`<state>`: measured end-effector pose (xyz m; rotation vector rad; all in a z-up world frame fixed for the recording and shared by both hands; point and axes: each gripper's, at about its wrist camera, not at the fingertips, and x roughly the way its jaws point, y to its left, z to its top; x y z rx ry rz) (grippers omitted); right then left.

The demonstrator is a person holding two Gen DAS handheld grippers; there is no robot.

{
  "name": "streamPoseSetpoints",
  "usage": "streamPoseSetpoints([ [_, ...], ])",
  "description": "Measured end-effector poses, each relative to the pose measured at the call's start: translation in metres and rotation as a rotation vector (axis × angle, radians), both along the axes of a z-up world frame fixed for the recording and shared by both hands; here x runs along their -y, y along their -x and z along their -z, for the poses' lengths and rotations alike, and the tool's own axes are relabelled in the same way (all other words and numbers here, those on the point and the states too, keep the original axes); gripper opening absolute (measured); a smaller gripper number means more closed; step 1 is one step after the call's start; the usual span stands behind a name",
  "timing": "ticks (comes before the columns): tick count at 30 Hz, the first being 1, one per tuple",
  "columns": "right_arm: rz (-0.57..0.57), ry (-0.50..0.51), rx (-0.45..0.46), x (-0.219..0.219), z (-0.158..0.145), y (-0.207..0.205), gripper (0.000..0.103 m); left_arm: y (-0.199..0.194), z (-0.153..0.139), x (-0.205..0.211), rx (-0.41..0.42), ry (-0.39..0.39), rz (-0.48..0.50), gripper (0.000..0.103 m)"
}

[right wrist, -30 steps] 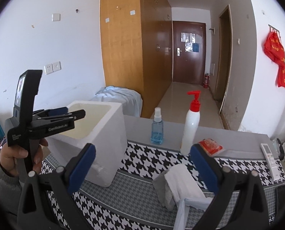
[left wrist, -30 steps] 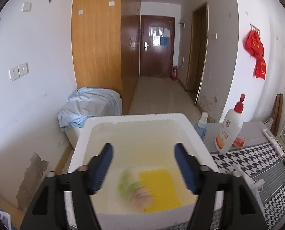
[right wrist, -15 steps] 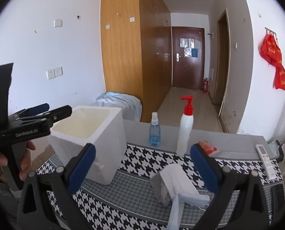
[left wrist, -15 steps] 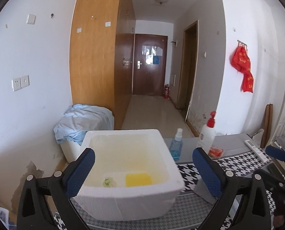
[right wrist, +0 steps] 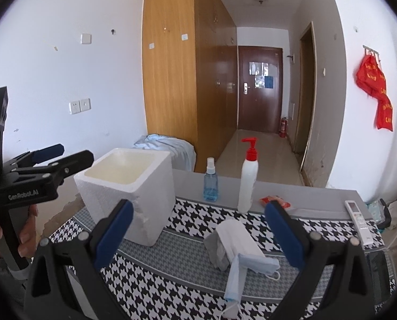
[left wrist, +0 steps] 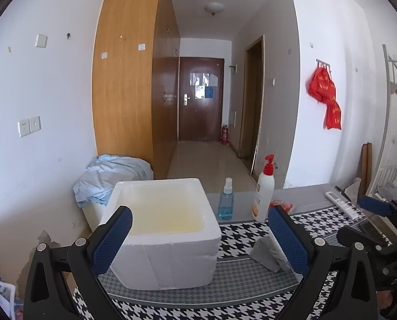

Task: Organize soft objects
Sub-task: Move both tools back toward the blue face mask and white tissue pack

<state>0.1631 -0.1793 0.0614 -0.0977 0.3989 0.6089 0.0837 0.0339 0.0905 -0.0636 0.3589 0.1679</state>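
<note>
A white foam box (left wrist: 166,229) stands on the houndstooth mat (left wrist: 241,234); its floor is hidden from here. My left gripper (left wrist: 199,213) is open wide and empty, held back from the box's near side. In the right wrist view it (right wrist: 73,152) hovers left of the box (right wrist: 129,184), held by a hand. My right gripper (right wrist: 198,208) is open too, with nothing between its pads. Ahead of it lie a folded white cloth (right wrist: 233,237) on a grey cloth (right wrist: 214,248) and a blue face mask (right wrist: 238,274). The grey cloth (left wrist: 268,253) sits right of the box.
A blue spray bottle (right wrist: 210,184), a white pump bottle (right wrist: 247,181) and a red packet (right wrist: 274,201) stand along the table's far edge. A remote (right wrist: 358,221) lies at the right. Beyond the table is a bundle under blue fabric (left wrist: 110,176).
My left gripper has drawn back and up from over the box and its jaws have widened. The yellow sponge and greenish item inside dropped out of sight. The right gripper backed off slightly.
</note>
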Motion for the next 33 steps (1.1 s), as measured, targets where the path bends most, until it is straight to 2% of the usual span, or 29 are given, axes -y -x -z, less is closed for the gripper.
streamPoseSetpoints([
  [12,0.022,-0.027,0.028,0.02,0.004,0.017,0.101,0.017,0.008,0.016,0.039,0.018,0.051,0.102],
  [19,0.045,-0.057,0.033,0.032,0.008,0.023,0.103,0.021,0.019,0.036,0.049,-0.006,0.085,0.102],
  [33,0.116,-0.044,0.024,0.055,0.03,0.018,0.103,0.011,0.04,0.06,0.023,-0.002,0.115,0.102],
])
